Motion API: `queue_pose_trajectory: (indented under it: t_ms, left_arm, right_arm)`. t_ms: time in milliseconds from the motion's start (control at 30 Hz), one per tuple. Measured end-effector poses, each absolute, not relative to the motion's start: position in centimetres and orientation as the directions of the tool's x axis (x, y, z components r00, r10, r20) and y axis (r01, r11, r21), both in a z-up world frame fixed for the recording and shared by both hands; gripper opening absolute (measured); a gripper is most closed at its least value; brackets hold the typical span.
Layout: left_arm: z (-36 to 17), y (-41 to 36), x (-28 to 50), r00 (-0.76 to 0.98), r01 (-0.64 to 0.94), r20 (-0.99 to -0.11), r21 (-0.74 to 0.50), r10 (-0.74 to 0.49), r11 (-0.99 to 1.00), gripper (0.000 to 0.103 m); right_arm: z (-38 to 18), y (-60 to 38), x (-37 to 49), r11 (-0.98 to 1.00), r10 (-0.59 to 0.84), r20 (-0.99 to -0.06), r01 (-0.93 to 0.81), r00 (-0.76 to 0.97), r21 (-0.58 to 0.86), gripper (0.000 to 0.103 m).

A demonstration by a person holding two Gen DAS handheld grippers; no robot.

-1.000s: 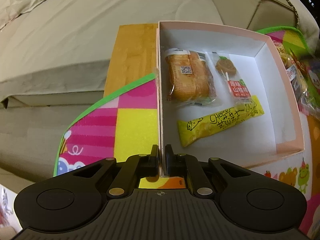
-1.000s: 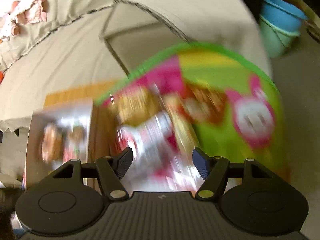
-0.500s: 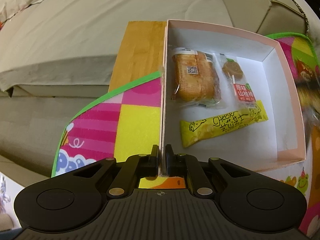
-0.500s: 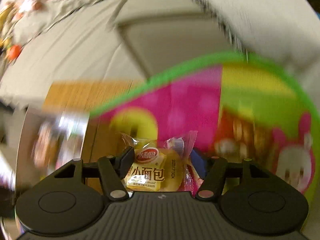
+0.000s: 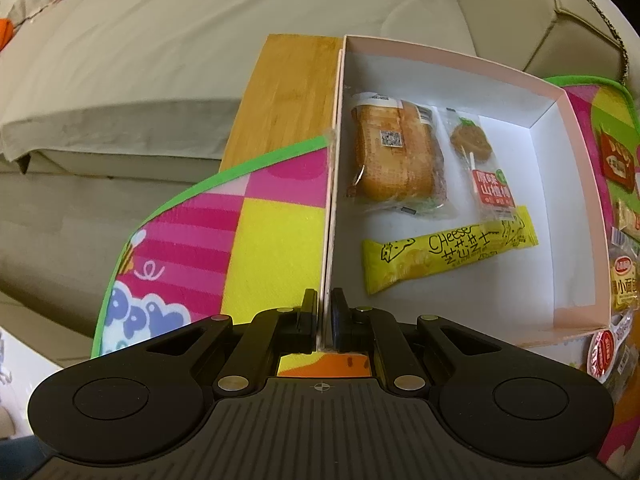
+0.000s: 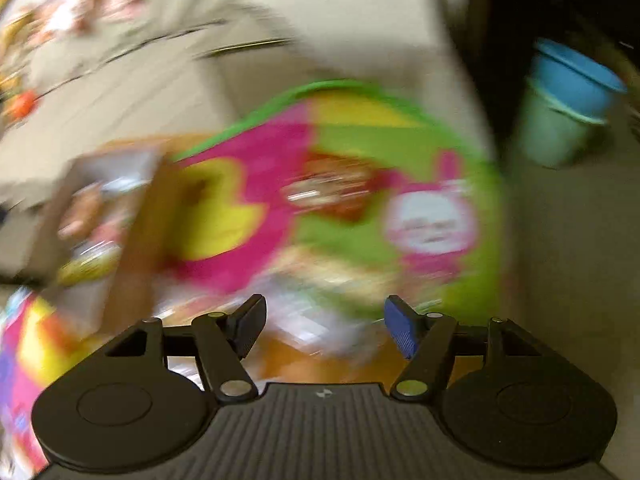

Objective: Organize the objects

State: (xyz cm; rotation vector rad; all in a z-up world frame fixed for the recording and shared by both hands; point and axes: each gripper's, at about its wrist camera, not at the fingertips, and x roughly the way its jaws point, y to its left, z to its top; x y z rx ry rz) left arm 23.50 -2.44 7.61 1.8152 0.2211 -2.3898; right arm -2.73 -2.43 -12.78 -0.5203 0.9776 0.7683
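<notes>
So I'd call this roughly partway through, judging by what's sitting where. My left gripper (image 5: 325,316) has its jaws pinched together on the near left wall of the pink box (image 5: 582,184), basically just pinning it on the colourful play mat (image 5: 276,240) that covers most of the wooden table (image 5: 288,92). Inside the box there are three snacks so far: a wrapped bread loaf (image 5: 394,156) at the far left, a hawthorn candy packet (image 5: 478,160) just beside it on the right, and a yellow cheese stick (image 5: 448,256) lying across nearer to me. Plenty of bare white floor left in there. Outside the box on its right side a few more snack packets (image 5: 622,292) are waiting on the mat (can't count them, they're cut off at the frame edge). My right gripper (image 6: 324,328) is over that snack pile on the mat, view badly blurred, jaws apart and opening, nothing I can make out between them. So: three in, the rest to go.
</notes>
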Motion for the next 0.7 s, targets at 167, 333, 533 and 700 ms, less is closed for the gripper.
queue_pose_trajectory:
  t_ms: [167,333,533,700]
  left_arm:
    - [7.7,-2.2,23.5,-0.266,0.158,-0.964,-0.033,-0.010,-0.987,0.009]
    - [7.7,-2.4,23.5,-0.275,0.176,-0.961,-0.054,0.004,-0.983,0.009]
    - [7.5,-2.6,23.5,-0.304,0.150,-0.952,-0.063,0.014,-0.987,0.009]
    - [7.2,-2.8,23.4,-0.302,0.126,-0.953,-0.075,0.034,-0.989,0.009]
  right_arm:
    - [-14.9,-2.0,4.4,0.846,0.270,-0.879,-0.532,0.392,0.022,0.035]
    - [-17.4,-0.6,2.6,0.863,0.255,-0.930,-0.496,0.265,0.095,0.035]
    - [-15.6,2.0,-3.5,0.708,0.314,-0.932,-0.699,0.183,0.102,0.067]
    - [-16.1,7.3,-0.8,0.508,0.253,-0.833,-0.800,0.493,-0.320,0.088]
